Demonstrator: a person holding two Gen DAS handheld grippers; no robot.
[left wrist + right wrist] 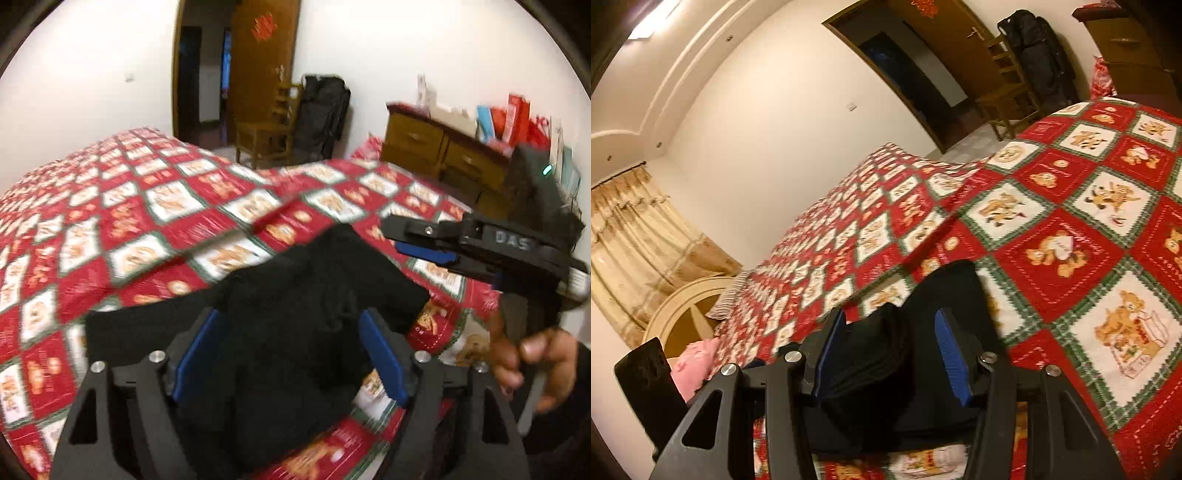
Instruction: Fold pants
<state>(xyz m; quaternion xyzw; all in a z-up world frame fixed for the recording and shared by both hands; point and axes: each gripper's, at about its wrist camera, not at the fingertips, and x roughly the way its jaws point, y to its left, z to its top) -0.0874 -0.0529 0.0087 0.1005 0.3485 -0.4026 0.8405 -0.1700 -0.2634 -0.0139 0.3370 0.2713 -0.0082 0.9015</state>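
Observation:
Black pants [295,280] lie bunched in a rough fold on a red, white and green teddy-bear quilt [147,221]. My left gripper [291,354] stands open right over them; its blue pads are wide apart and the cloth lies loose between them. My right gripper [402,236] comes in from the right, held by a hand [535,365], its tips just past the pants' far right edge. In the right wrist view the right gripper [892,360] is about half open, with the stacked folds of the pants [871,354] seen between its pads, neither visibly pressing.
The quilt [1071,240] covers a wide bed. Beyond its far edge stand a wooden chair [266,133], a black bag [325,110] and a cluttered dresser [443,147]. By the cream headboard [683,306] lie a pink cloth [694,362] and a dark flat slab [646,376].

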